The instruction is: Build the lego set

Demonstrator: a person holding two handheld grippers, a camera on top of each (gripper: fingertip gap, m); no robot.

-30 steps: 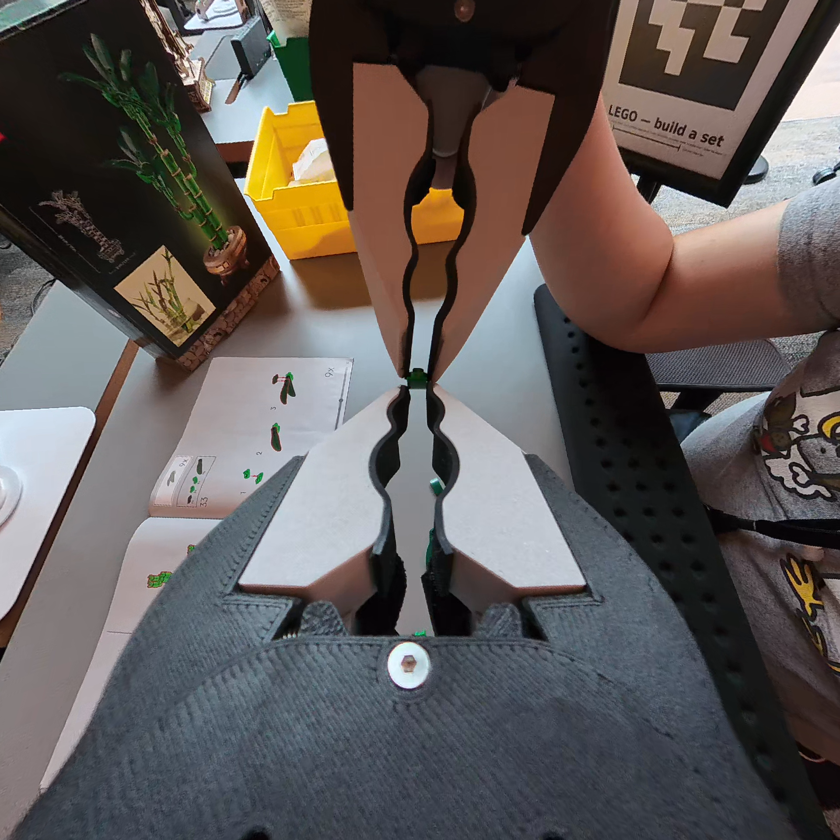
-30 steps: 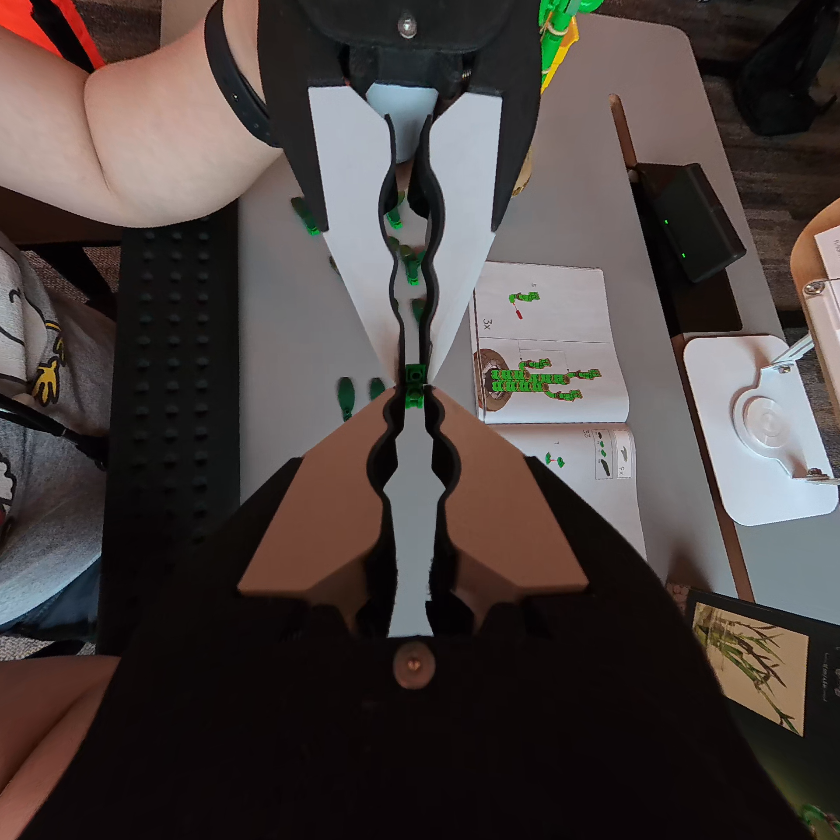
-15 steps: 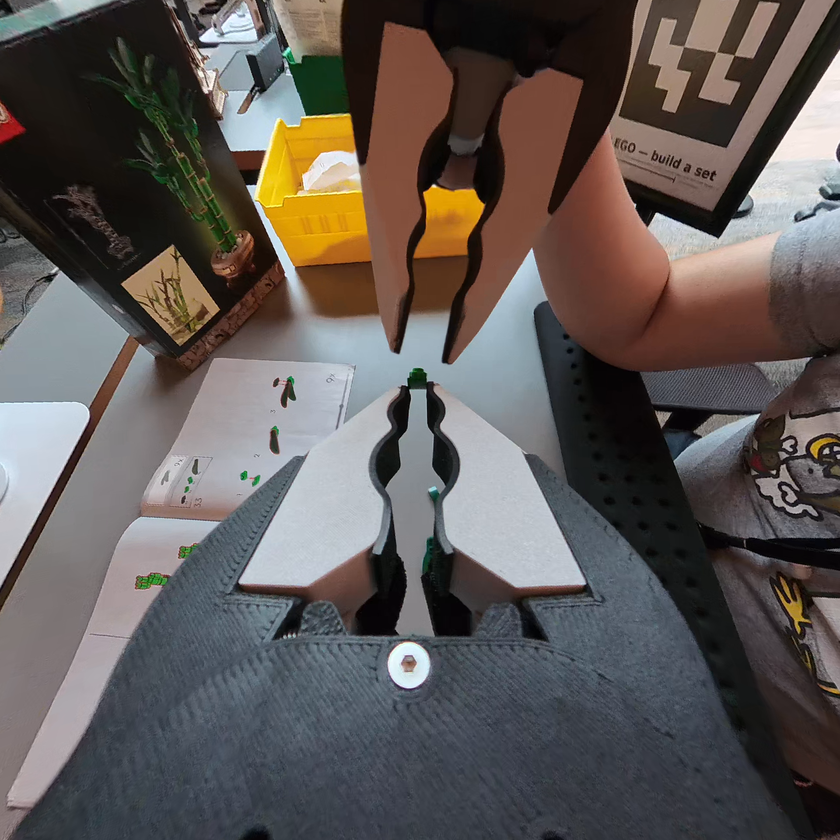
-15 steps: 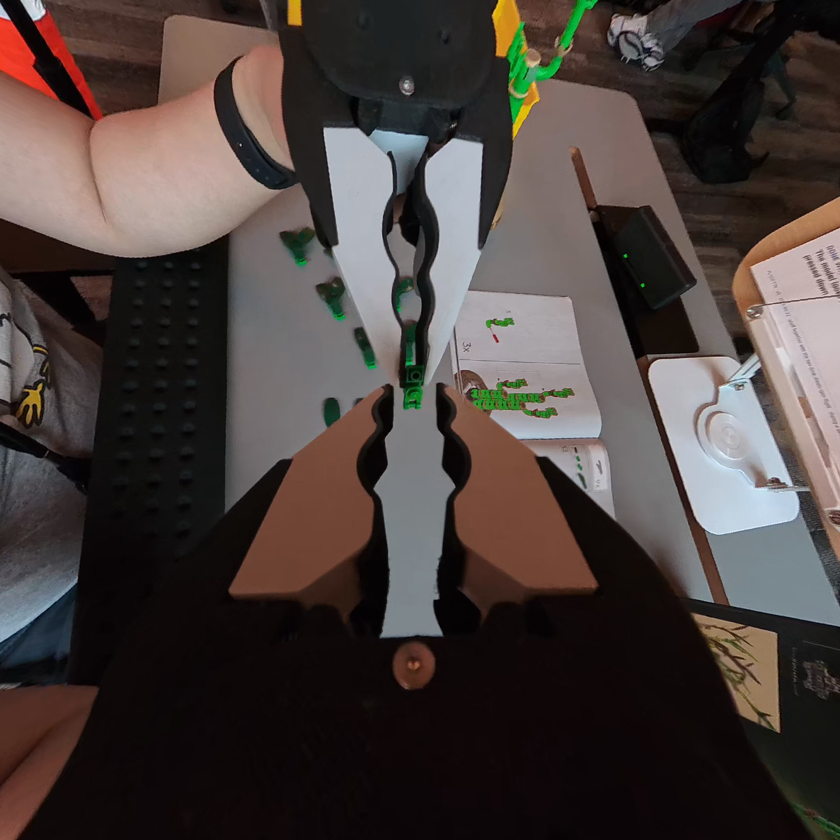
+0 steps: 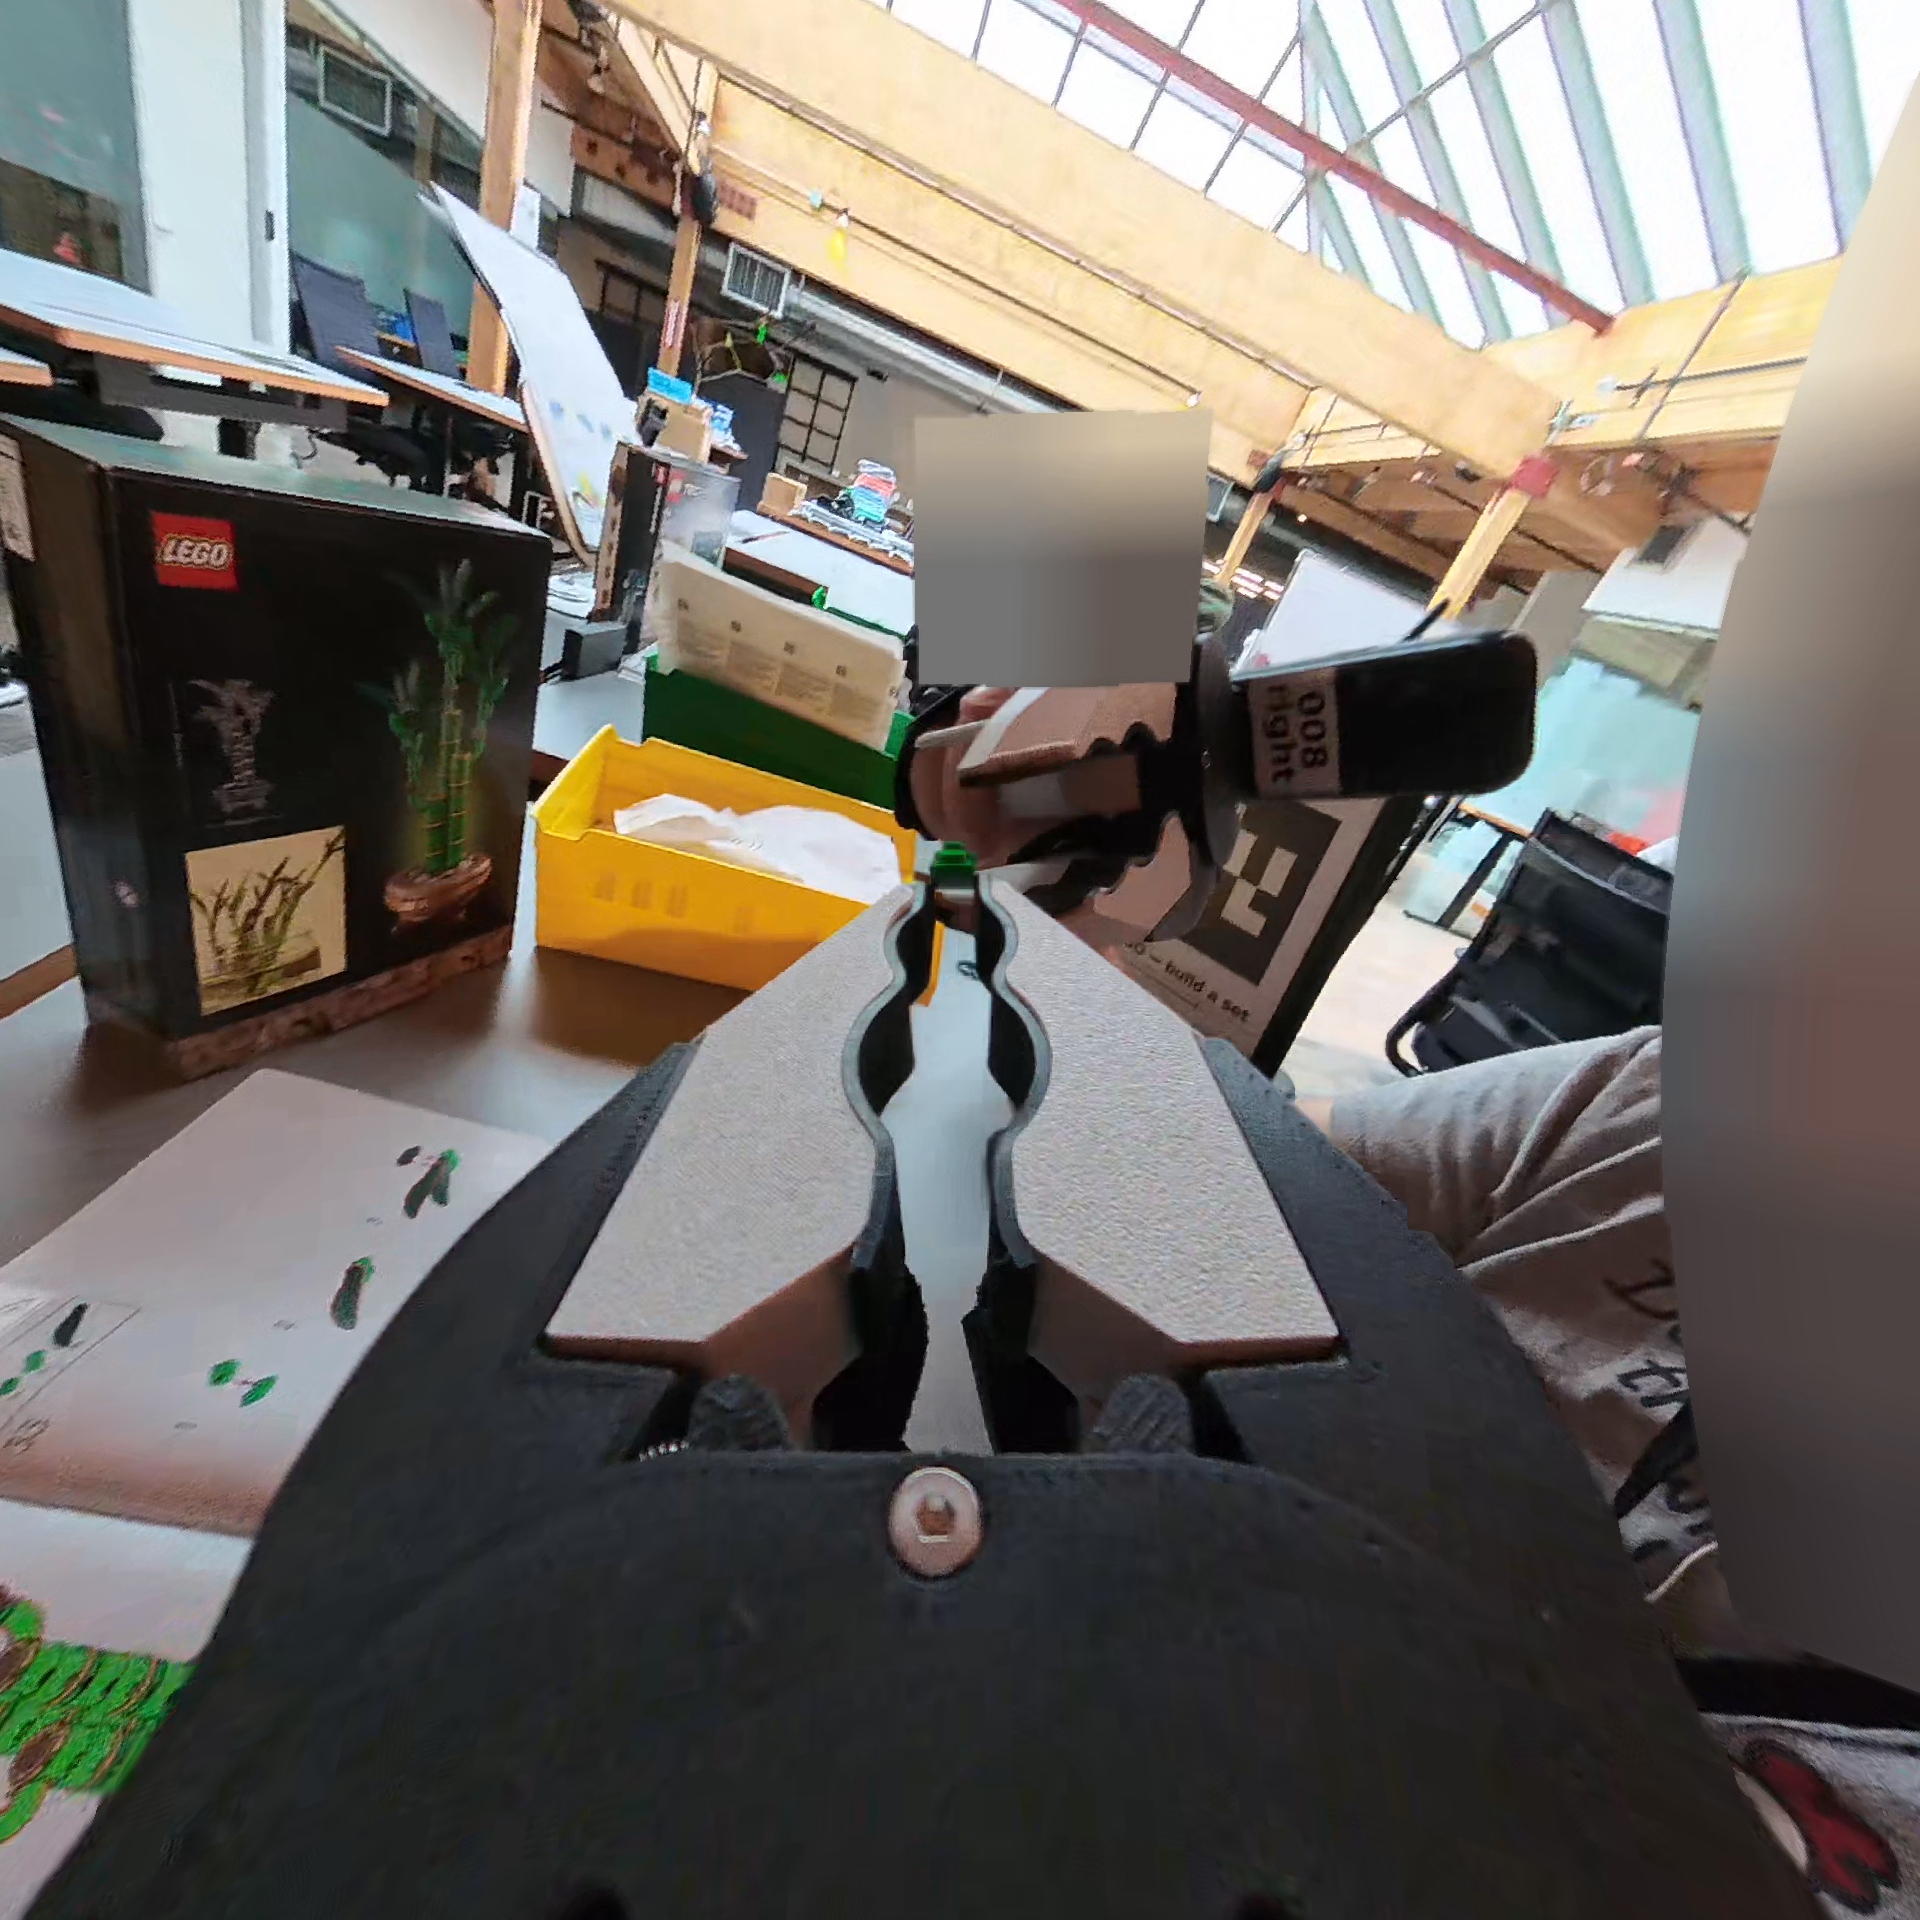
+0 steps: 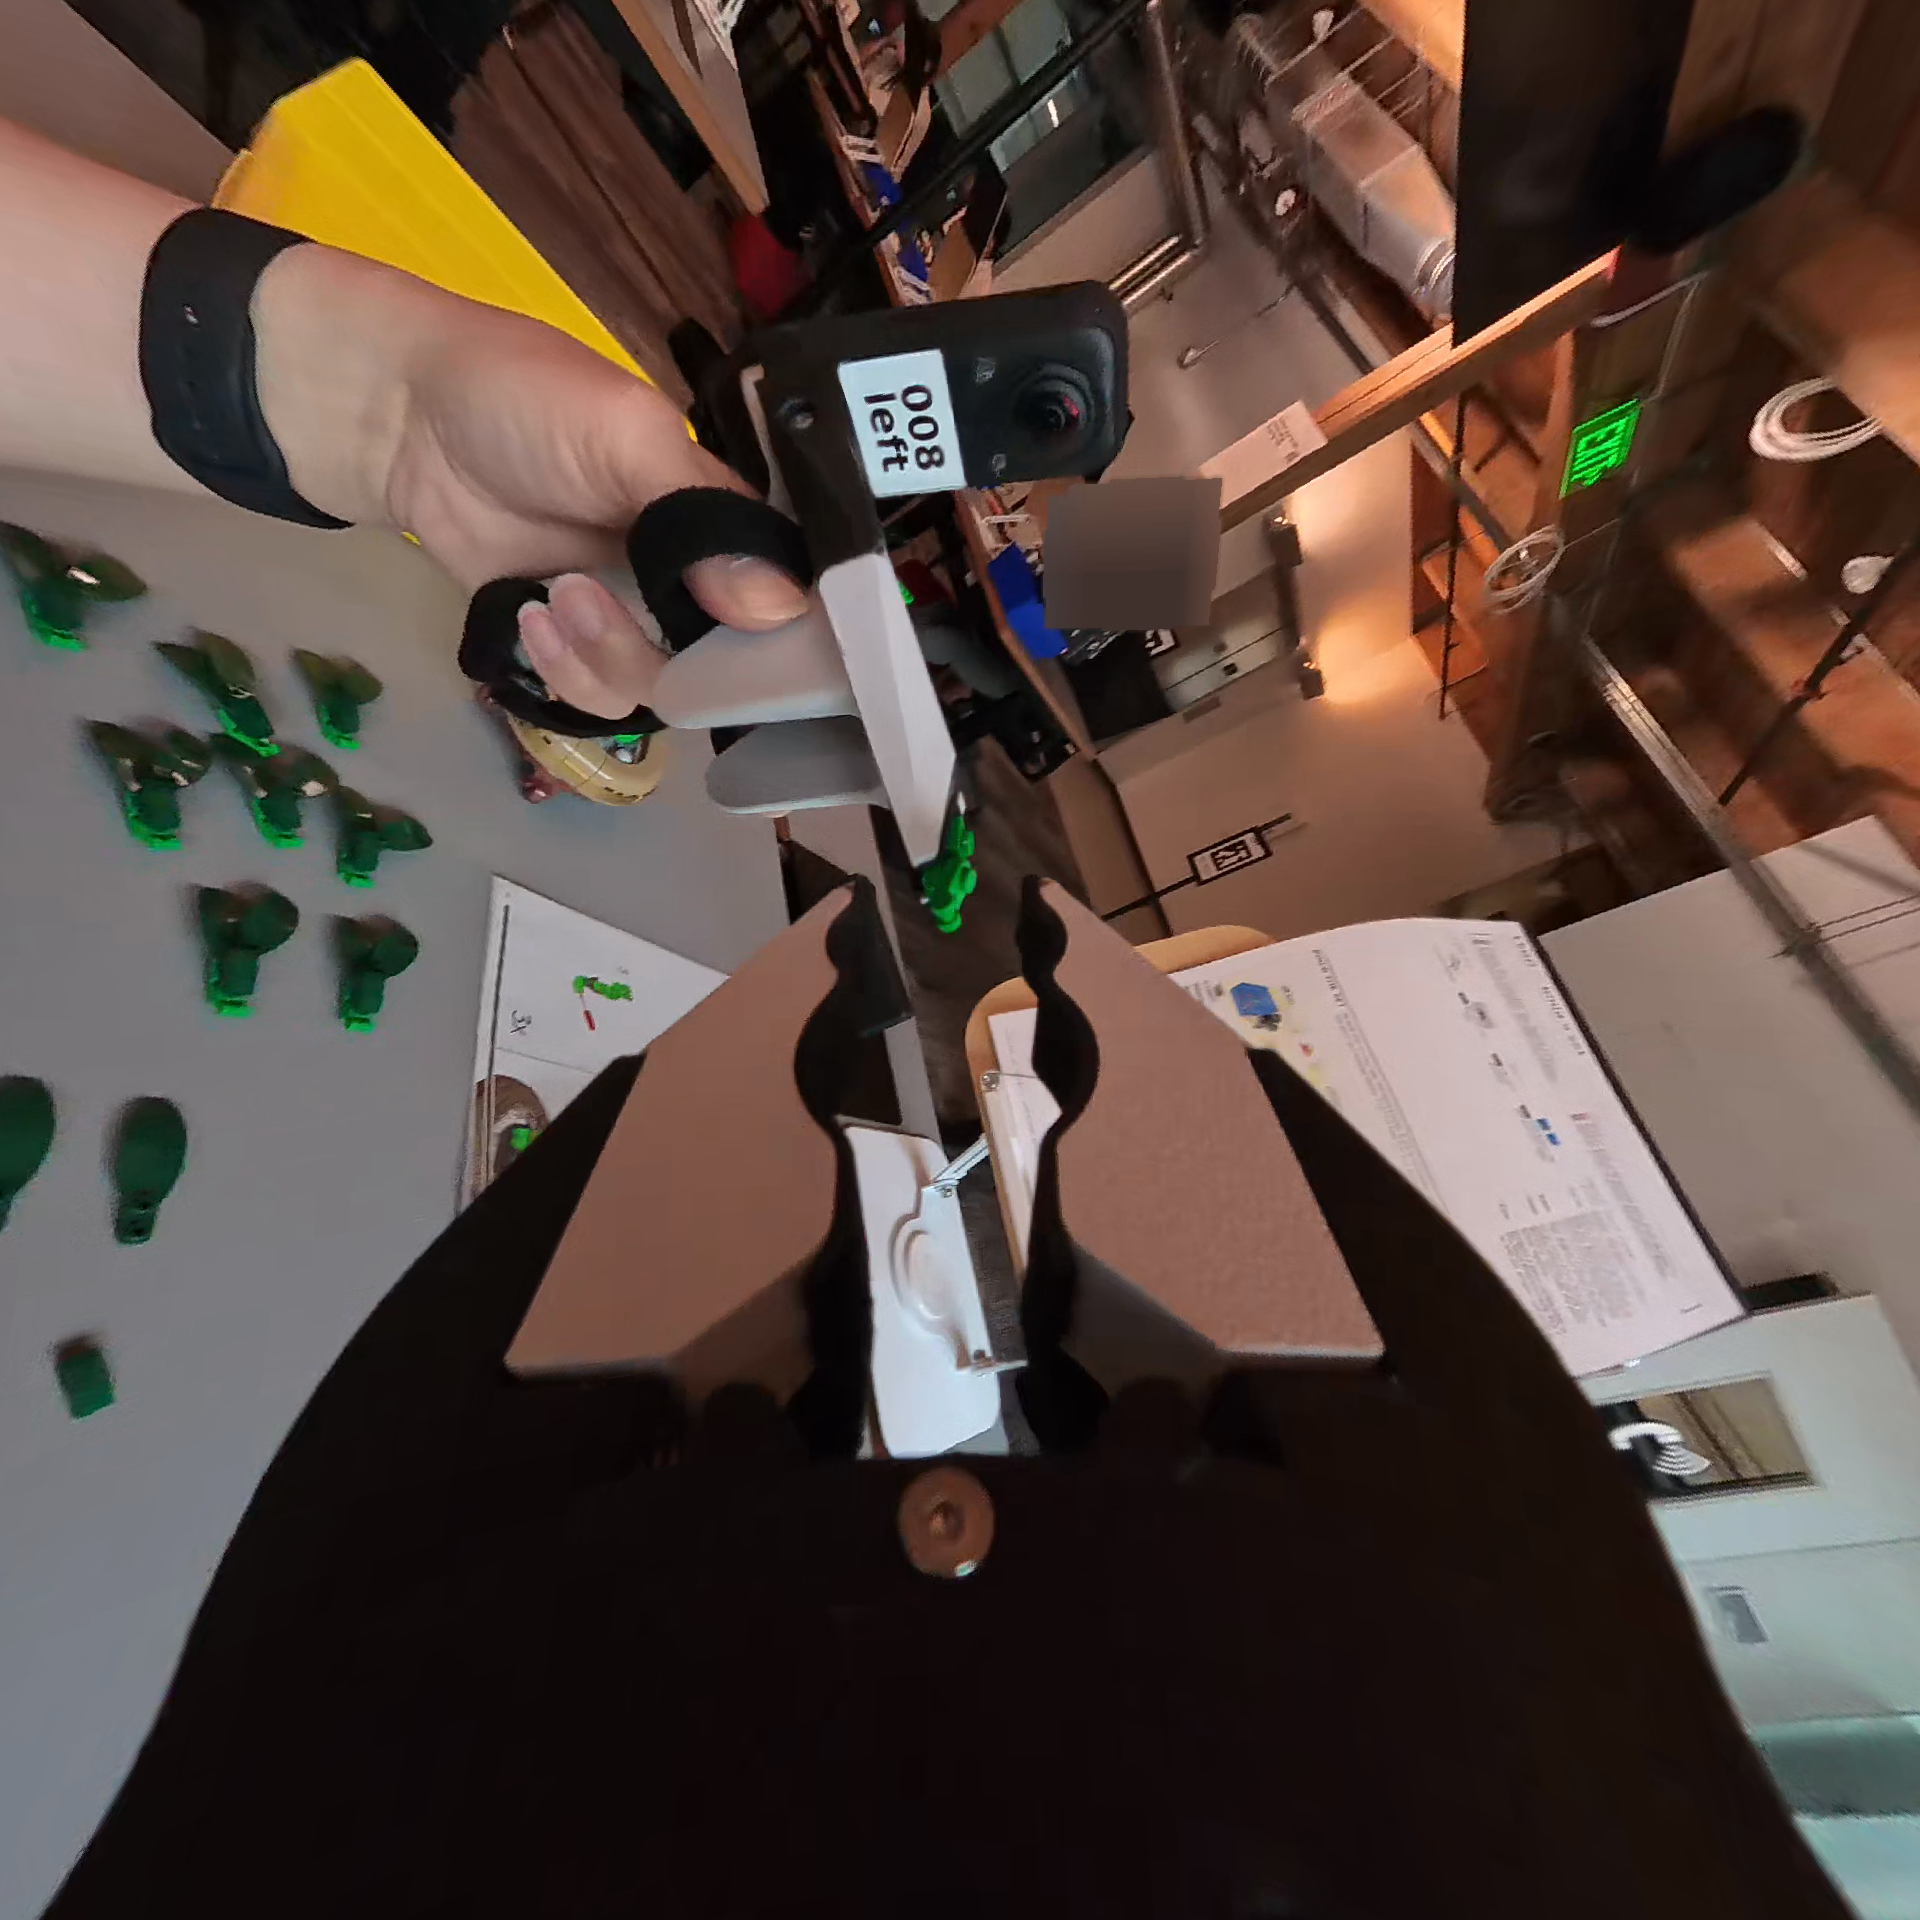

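Left wrist view, left tool clamping green piece (mid-air), right tool released, nearby.

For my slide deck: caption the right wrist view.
Open right hand-held gripper faces left hand-held gripper pinching a green lego piece.

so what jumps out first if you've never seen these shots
Probably the small green lego piece pinched at the tip of the left tool, centre frame. Next, the scatter of green leaf pieces on the grey table, and the open right tool just below the piece.
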